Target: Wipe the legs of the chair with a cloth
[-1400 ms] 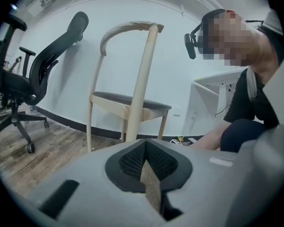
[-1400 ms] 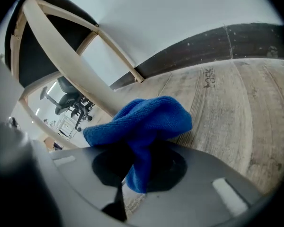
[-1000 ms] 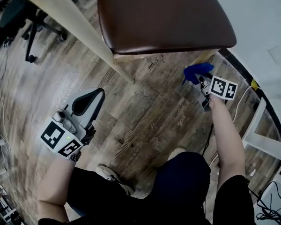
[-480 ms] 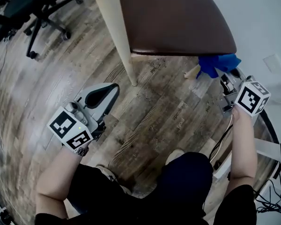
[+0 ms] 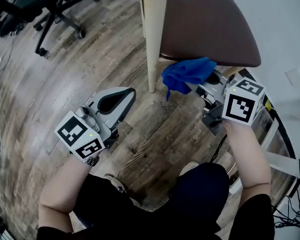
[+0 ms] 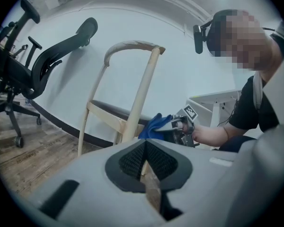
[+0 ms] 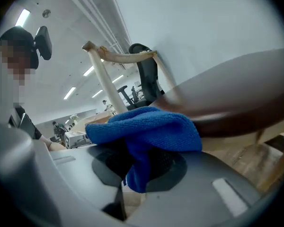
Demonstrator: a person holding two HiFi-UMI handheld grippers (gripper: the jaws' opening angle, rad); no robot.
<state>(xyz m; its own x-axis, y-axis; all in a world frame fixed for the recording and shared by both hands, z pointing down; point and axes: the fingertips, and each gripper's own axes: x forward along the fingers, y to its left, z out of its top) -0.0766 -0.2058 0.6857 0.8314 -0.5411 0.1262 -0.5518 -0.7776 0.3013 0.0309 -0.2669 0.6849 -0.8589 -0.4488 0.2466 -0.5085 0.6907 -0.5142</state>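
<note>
Wood floor (image 5: 65, 84); crumpled blue cloth (image 5: 187, 74) clamped in right gripper (image 5: 197, 86) beside chair leg (image 5: 154, 39); left gripper (image 5: 124, 97) closed.

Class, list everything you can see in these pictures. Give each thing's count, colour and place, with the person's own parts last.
wooden chair: one, pale frame with a brown seat, top centre by the white wall
nearest chair leg: one, pale wood, just left of the cloth
blue cloth: one, blue, below the seat edge beside that leg
office chair: one, black, top left
floor: grey-brown wood planks, under everything
white frame: one, white, right edge
cables: several, black, bottom right corner
left gripper: one, grey, shut and empty, lower left
right gripper: one, grey, shut on the blue cloth
person's legs: dark trousers, bottom centre
</note>
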